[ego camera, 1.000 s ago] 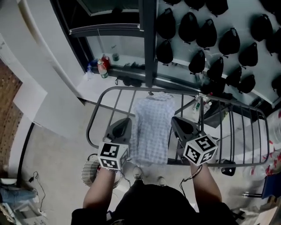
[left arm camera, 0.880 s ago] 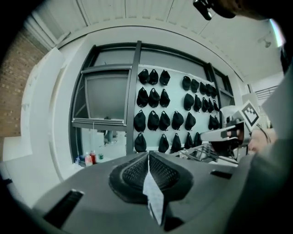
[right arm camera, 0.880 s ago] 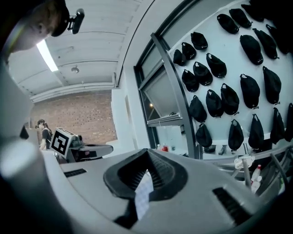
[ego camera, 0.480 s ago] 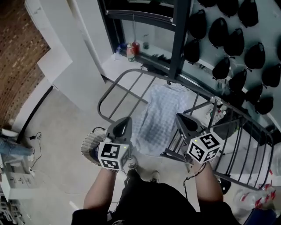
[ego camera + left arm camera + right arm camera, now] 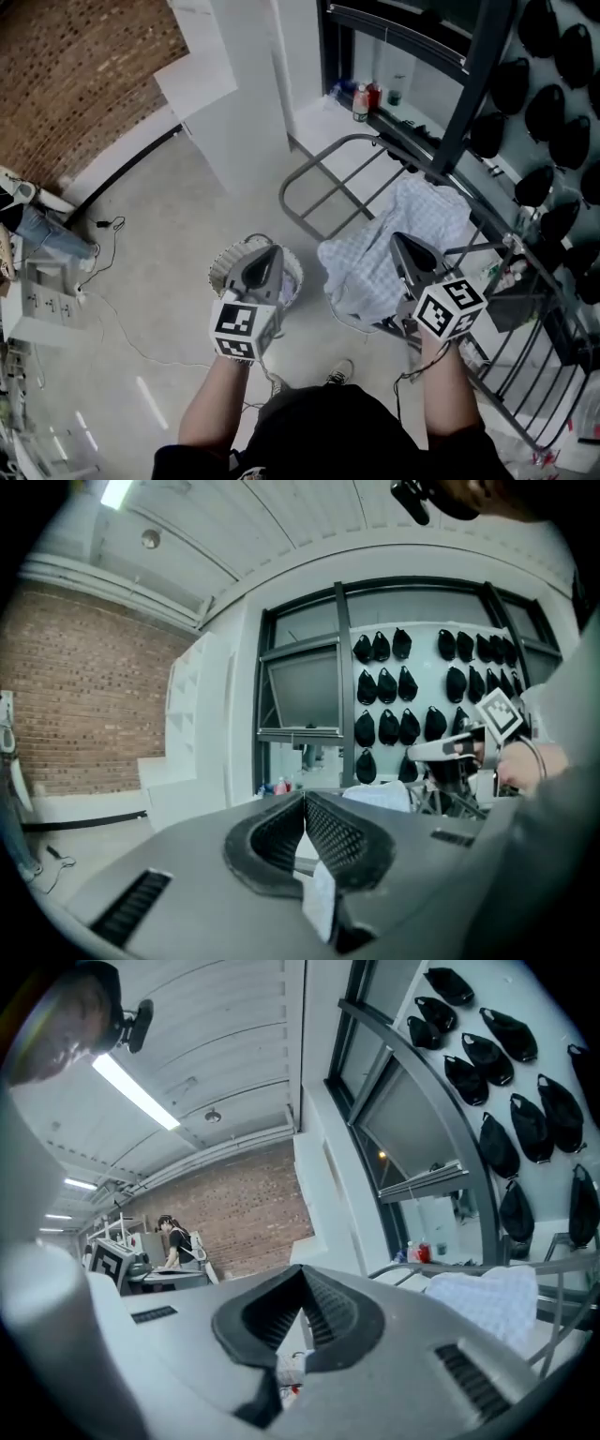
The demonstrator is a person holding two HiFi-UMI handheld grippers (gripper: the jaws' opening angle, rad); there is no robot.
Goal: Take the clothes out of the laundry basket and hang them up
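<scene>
Shirt [image 5: 412, 220] hangs on the rack [image 5: 309, 178]. My left gripper [image 5: 270, 251] and right gripper [image 5: 400, 241] have their fingers closed, empty. Next up, I'd say: open up and dip into the basket [image 5: 222, 265].

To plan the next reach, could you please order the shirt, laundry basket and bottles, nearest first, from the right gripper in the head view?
1. Shirt, on the rack at the right gripper.
2. Laundry basket, floor, left.
3. Bottles, far ledge.

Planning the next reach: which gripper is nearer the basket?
Left. In the head view, the left gripper sits right over the basket. The right gripper is off to the side, over the shirt on the rack.
</scene>
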